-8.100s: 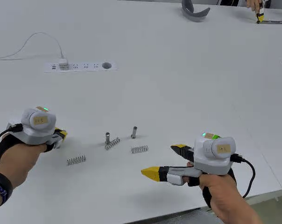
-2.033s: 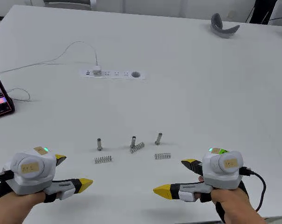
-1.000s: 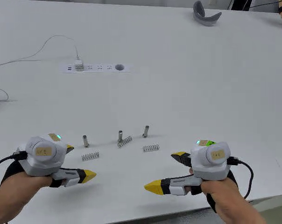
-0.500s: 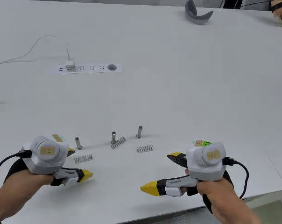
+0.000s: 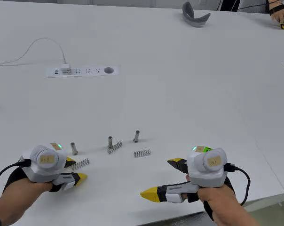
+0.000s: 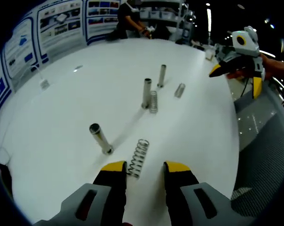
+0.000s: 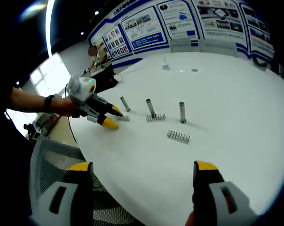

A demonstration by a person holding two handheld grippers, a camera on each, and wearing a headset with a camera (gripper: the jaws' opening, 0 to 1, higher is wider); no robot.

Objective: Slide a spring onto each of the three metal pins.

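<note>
Left hand-held gripper (image 6: 145, 165), empty, jaws part-open, sits nose-on to the spring (image 6: 138, 157) lying on the table (image 6: 62, 94) just beside the leftmost pin (image 6: 100, 138), its long axis running away between the jaws; right hand-held gripper (image 7: 143, 165), empty and wide open, hangs well off that pin.

Dull metal pins (image 5: 110, 141), wire springs (image 5: 142, 153), smooth matt tabletop (image 5: 189, 89)

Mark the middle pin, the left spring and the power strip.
middle pin (image 5: 110, 141): head view, on its upright shaft.
left spring (image 6: 138, 158): left gripper view, on its middle coils.
power strip (image 5: 85, 71): head view, on its top face.
</note>
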